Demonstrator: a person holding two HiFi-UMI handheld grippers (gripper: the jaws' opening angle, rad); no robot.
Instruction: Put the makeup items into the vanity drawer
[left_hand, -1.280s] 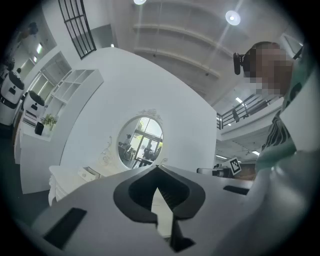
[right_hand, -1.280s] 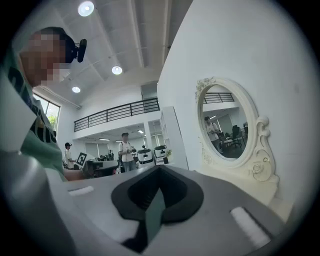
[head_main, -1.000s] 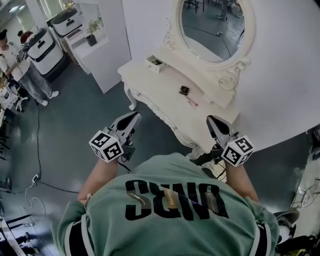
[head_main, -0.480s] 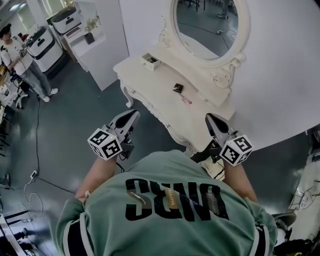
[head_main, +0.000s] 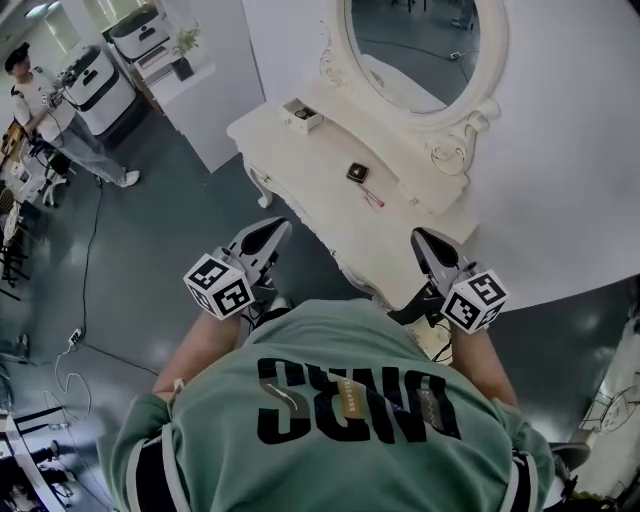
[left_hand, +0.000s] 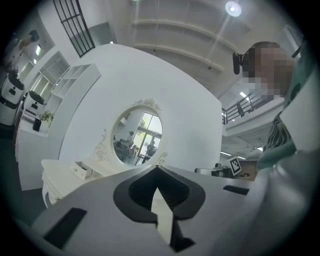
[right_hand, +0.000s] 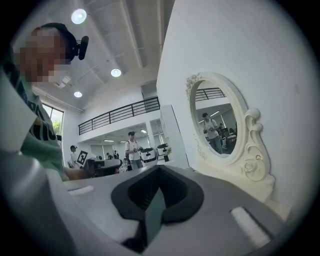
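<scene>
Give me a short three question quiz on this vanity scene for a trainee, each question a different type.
1. True or false: the black compact lies inside the small drawer.
2. The left gripper and right gripper hold: A) nothing B) a brush C) the compact
3. Fill in: the pink stick lies on the vanity top beside the ____.
Key: 1 false; 2 A; 3 compact.

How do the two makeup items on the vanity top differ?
The compact is dark and squarish; the stick is pink and slender. The compact lies nearer the small open drawer, the stick farther from it. Both rest on the vanity top, close together, outside the drawer.
</scene>
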